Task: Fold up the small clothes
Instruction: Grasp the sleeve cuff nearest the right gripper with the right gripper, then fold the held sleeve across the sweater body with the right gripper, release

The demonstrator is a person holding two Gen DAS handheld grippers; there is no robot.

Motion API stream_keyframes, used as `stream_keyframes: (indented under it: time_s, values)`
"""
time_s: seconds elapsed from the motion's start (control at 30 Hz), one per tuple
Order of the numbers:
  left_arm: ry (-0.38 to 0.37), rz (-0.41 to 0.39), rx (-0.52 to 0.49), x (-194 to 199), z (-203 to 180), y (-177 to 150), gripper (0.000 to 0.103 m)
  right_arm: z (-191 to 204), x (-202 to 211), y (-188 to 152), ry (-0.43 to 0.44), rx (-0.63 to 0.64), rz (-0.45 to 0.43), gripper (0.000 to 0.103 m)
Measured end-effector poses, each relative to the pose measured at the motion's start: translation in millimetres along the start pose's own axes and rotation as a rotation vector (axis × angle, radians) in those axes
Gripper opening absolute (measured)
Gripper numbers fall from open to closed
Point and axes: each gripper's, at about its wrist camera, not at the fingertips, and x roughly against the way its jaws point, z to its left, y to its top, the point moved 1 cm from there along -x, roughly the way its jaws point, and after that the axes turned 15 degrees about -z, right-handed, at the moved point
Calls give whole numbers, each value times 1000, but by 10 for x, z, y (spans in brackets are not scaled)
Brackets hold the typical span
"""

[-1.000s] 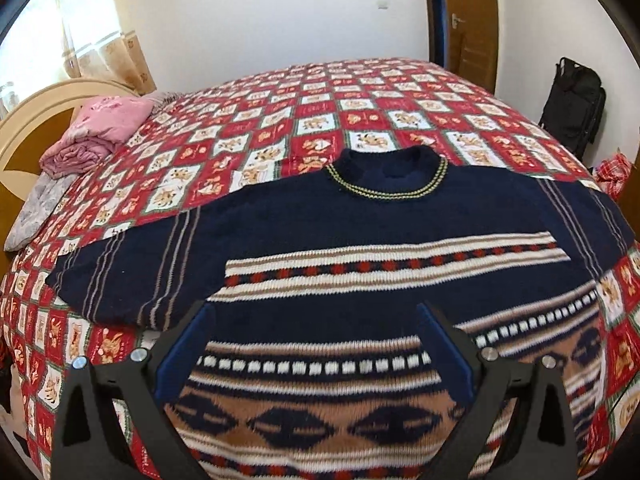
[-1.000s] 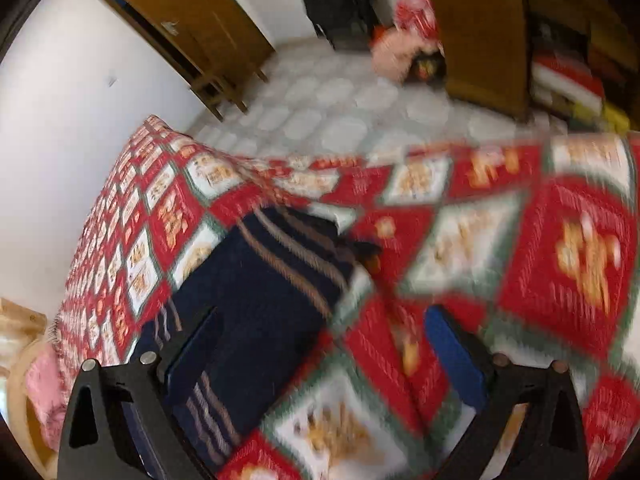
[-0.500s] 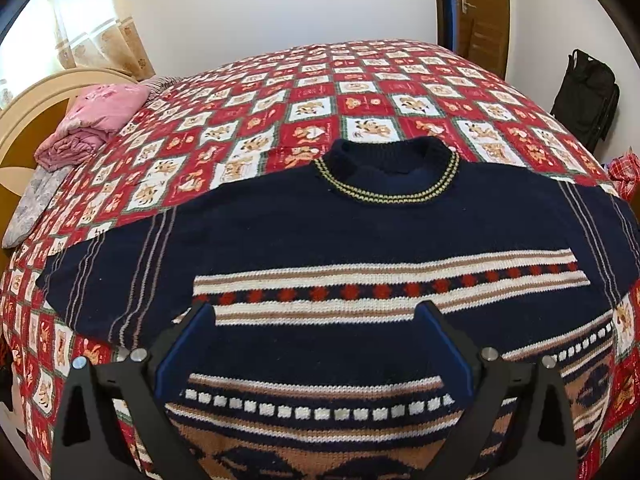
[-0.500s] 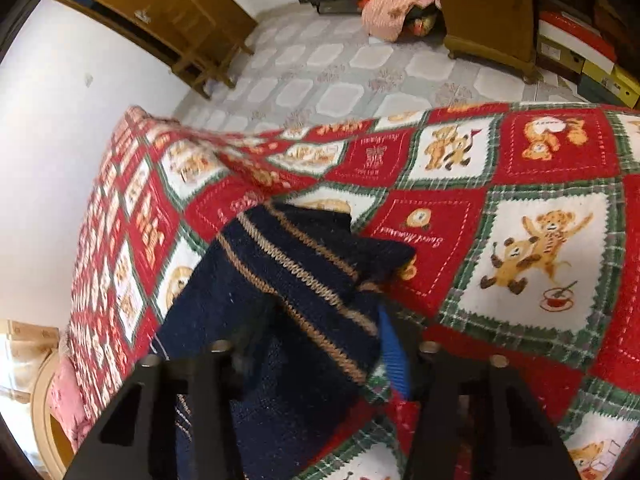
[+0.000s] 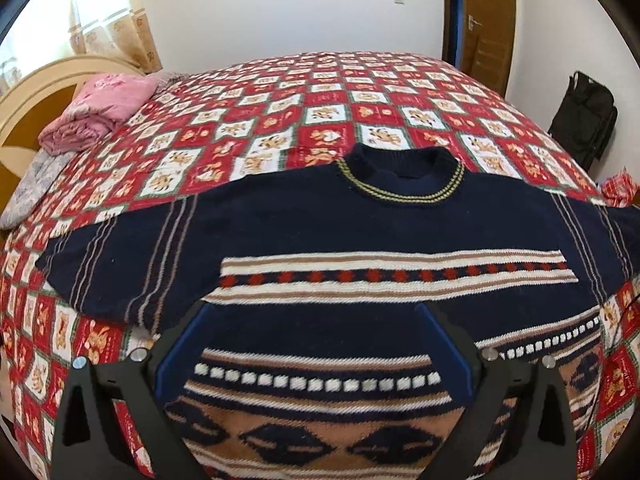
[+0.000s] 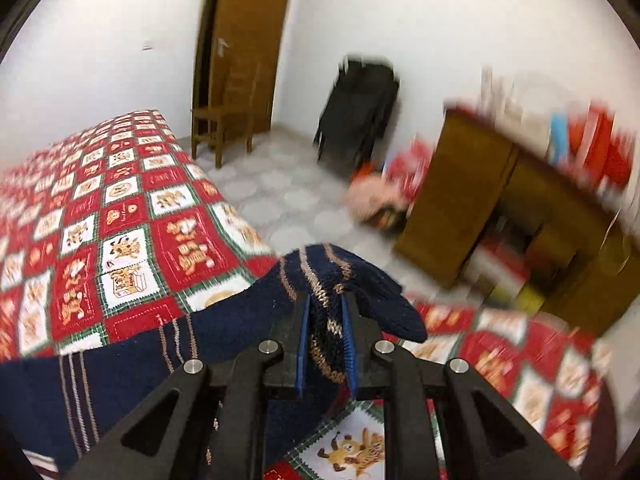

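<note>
A navy knitted sweater [image 5: 360, 232] with striped and diamond bands lies flat, front up, on the red patterned bedspread [image 5: 304, 104], collar away from me and both sleeves spread out. My left gripper [image 5: 316, 312] is open and empty, hovering over the sweater's lower body. My right gripper [image 6: 325, 300] is shut on the cuff end of the sweater's right sleeve [image 6: 344, 280] and holds it lifted above the bed edge. The rest of that sleeve [image 6: 120, 356] trails down to the left.
Folded pink clothes [image 5: 100, 108] lie by the headboard [image 5: 36, 84] at the far left. Beyond the bed's right edge are tiled floor [image 6: 280, 184], a wooden chair [image 6: 224, 120], a black bag [image 6: 360, 108] and a wooden desk [image 6: 500, 208].
My right gripper closed on the sleeve cuff and lifted it off the bed, swinging its view up toward the room. My left gripper stayed open and drifted slightly over the sweater.
</note>
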Motion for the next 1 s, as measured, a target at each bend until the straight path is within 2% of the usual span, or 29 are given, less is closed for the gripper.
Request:
stream_keyframes:
  time_s: [0.07, 0.2, 0.33, 0.37, 0.4, 0.43, 0.47, 0.53, 0.63, 0.67, 0.77, 0.8, 0.9, 1.0]
  values:
    - [-6, -5, 18, 35, 71, -10, 102, 347, 283, 22, 113, 63, -33, 16]
    - [9, -43, 39, 133, 235, -34, 102, 1104, 1133, 26, 454, 56, -57, 16]
    - [32, -50, 58, 155, 359, -63, 102, 1785, 1968, -194, 943, -73, 1, 18]
    - [34, -52, 67, 166, 397, -73, 102, 1926, 2079, -281, 1041, -79, 34, 22]
    - [39, -53, 71, 178, 439, -85, 102, 2102, 2179, -399, 1145, -70, 88, 32]
    - [45, -54, 71, 186, 469, -94, 102, 2224, 2235, -480, 1203, -60, 128, 48]
    - [50, -54, 70, 193, 502, -104, 102, 2301, 2271, -575, 1238, -56, 162, 54]
    - [57, -51, 65, 205, 581, -141, 102, 2301, 2277, -702, 1245, -82, 197, 56]
    - [60, -41, 63, 197, 696, -215, 102, 2056, 2090, -756, 1240, -208, 268, 56]
    - [58, -39, 65, 182, 719, -236, 102, 2020, 2068, -757, 1209, -225, 262, 56]
    - [45, -10, 81, 100, 752, -287, 102, 1781, 1967, -738, 1008, -169, 205, 56]
    - [23, 9, 96, 44, 741, -297, 102, 1687, 1930, -752, 966, -163, 193, 56]
    - [-57, 47, 131, -79, 665, -329, 102, 1479, 1840, -809, 929, -223, 203, 56]
    - [-87, 91, 165, -225, 558, -373, 102, 1334, 1799, -938, 925, -272, 220, 56]
